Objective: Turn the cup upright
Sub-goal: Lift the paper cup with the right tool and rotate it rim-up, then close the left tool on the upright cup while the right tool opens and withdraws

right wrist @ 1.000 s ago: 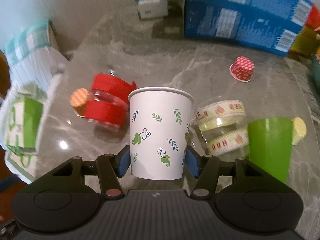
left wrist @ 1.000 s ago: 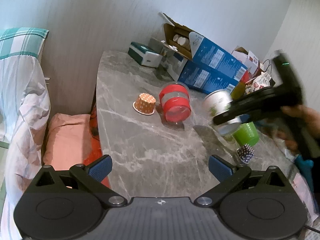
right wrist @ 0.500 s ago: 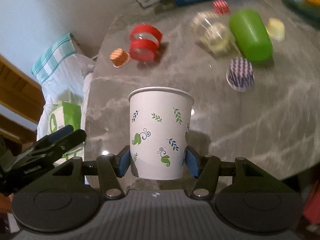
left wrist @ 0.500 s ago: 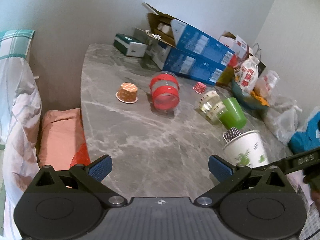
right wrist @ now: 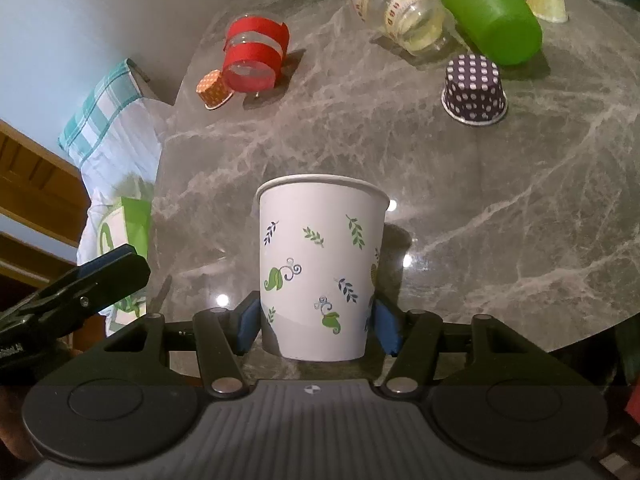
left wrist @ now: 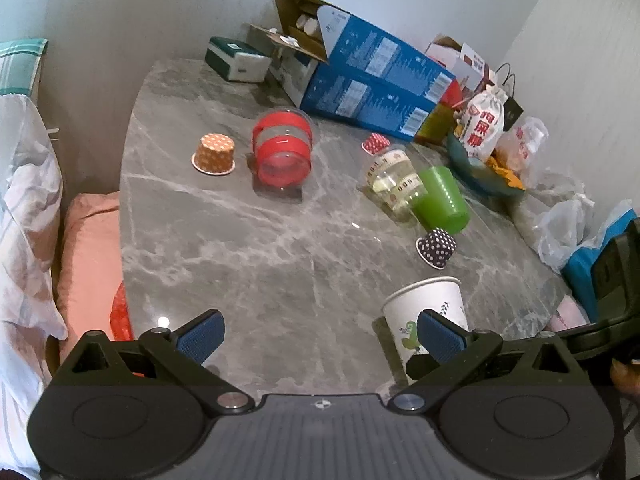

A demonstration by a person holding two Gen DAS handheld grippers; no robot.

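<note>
The paper cup (right wrist: pixel 322 268) is held mouth-up at the 6 o'clock edge of the right wrist view, clamped low on its wall by the right gripper (right wrist: pixel 316 326). The two blue pads (right wrist: pixel 387 326) are seated against opposite sides of the wall near the base, so that the rim is left free and the cup is kept vertical. The base appears to be at or just above the marble table (right wrist: pixel 500 208), close to its near edge; contact cannot be confirmed. The flip is judged complete, with only release remaining.

In the left wrist view the same cup is seen at 5 o'clock, partly hidden behind one pad. The left gripper (left wrist: pixel 320 336) is held wide apart and empty over the near part of the table, evidently kept clear so that the right side is not obstructed.

Further out, at 1 o'clock in the right wrist view, a dotted purple baking cup (right wrist: pixel 474 92) is set mouth-down. Beyond it a green cup (right wrist: pixel 490 10) and a clear jar (right wrist: pixel 400 8) are lying on their sides, touching or nearly so. At 11 o'clock a red-banded jar (right wrist: pixel 254 54) lies on its side just beside an orange baking cup (right wrist: pixel 212 88). A blue carton (left wrist: pixel 380 80) is placed at the far edge.
</note>
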